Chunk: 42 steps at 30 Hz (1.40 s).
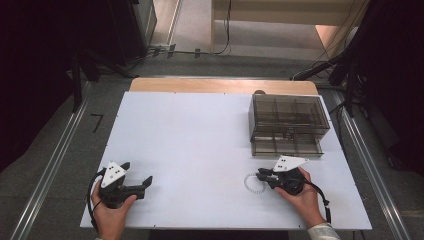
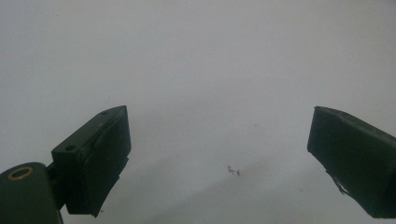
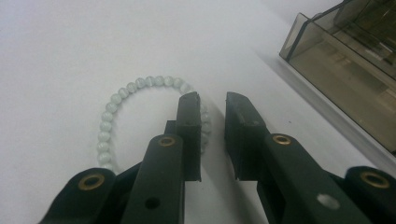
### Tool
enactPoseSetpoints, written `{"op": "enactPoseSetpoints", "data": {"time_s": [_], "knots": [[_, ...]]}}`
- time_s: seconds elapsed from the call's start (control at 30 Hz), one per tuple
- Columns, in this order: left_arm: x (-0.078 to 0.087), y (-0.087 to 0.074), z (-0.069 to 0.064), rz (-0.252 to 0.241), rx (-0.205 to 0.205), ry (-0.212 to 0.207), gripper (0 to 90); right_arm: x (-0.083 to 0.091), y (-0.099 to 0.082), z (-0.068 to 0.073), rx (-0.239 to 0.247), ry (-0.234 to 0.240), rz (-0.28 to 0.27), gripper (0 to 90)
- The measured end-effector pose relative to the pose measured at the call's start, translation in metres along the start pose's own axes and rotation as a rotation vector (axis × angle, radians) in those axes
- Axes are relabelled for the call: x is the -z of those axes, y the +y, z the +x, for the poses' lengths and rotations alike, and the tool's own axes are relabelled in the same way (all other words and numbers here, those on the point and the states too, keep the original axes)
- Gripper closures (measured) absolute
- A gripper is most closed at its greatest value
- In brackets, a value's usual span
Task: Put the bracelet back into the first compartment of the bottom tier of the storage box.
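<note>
Table (image 1: pixel 200 150): white top, carries everything.
Box (image 1: pixel 287 124): smoky clear organiser w/ compartments, far right corner of table, lower drawer pulled out toward near edge. In right gripper view it sits upper right (image 3: pixel 345 70), well apart from the beads.
Left hand (image 1: pixel 107 212): near left corner, wrist low, forearm in from near edge.
Right hand (image 1: pixel 300 192): near right part of table, wrapped round gripper body, pointing left across the table.
Left gripper (image 1: pixel 131 181): released, jaws wide, nothing between them; in its own view (image 2: pixel 219 154) bare table under it. Parked, idle.
Right gripper (image 1: pixel 260 175): jaws narrowed to a slim gap, tips down at table level. In its own view (image 3: pixel 212 105) the left jaw covers the right arc of the bracelet; whether the pads pinch beads I can't tell, gap looks empty.
Bracelet (image 3: pixel 140 88): pale bead ring, flat on table, near edge right of centre, in front of box, just left of the right gripper's tips (image 1: pixel 253 182).
Step in hand (my read): grab bracelet w/ right gripper.
How to do well: get one jaw inside ring, one outside, so the strand sits between pads. Keep tips low, touching table. Close slow, beads roll. Lift only once strand is firmly pinched. Left stays clear.
</note>
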<state>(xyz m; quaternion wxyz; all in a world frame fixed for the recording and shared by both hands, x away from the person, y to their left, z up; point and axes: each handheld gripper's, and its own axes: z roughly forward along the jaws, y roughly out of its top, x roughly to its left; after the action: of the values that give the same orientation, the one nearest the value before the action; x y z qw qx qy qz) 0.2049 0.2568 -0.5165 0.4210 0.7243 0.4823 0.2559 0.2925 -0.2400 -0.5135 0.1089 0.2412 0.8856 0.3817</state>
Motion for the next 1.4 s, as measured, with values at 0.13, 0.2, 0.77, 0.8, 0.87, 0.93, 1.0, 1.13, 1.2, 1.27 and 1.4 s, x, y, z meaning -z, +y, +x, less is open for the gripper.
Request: {"op": "enactPoseSetpoints", "data": {"time_s": [0.13, 0.2, 0.77, 0.8, 0.87, 0.93, 1.0, 1.13, 1.2, 1.27, 1.4], "knots": [[0.000, 0.000, 0.000, 0.000, -0.002, 0.001, 6.9, 0.000, 0.000, 0.001, 0.006, -0.009, 0.001, 77.9], [0.000, 0.000, 0.000, 0.001, 0.000, 0.000, 6.8, 0.000, 0.000, 0.002, 0.008, -0.008, 0.001, 80.1], [0.000, 0.000, 0.000, 0.000, -0.001, -0.003, 6.8, 0.000, 0.000, 0.002, -0.007, 0.003, -0.002, 85.5], [0.000, 0.000, 0.000, -0.001, -0.001, -0.003, 6.9, 0.000, 0.000, 0.002, -0.006, 0.002, -0.005, 85.5], [0.000, 0.000, 0.000, -0.003, 0.000, -0.004, 6.8, 0.000, 0.000, 0.002, -0.008, 0.000, -0.006, 85.6], [0.000, 0.000, 0.000, -0.003, -0.001, -0.004, 6.9, 0.001, 0.000, 0.001, -0.012, -0.001, -0.012, 85.6], [0.000, 0.000, 0.000, -0.003, -0.001, -0.005, 6.8, 0.002, 0.000, 0.001, -0.018, 0.002, -0.019, 85.6], [0.000, 0.000, 0.000, -0.002, -0.001, -0.005, 6.8, 0.006, 0.001, 0.002, -0.019, 0.004, -0.036, 85.6], [0.000, 0.000, 0.000, -0.003, -0.001, -0.005, 6.8, 0.008, 0.002, 0.002, -0.022, 0.003, -0.046, 85.6], [0.000, 0.000, 0.000, -0.002, -0.001, -0.004, 6.8, 0.012, 0.003, 0.002, -0.024, 0.001, -0.058, 85.6], [0.000, 0.000, 0.000, -0.003, 0.001, -0.005, 6.8, 0.015, 0.003, 0.001, -0.027, -0.002, -0.068, 85.6]]}}
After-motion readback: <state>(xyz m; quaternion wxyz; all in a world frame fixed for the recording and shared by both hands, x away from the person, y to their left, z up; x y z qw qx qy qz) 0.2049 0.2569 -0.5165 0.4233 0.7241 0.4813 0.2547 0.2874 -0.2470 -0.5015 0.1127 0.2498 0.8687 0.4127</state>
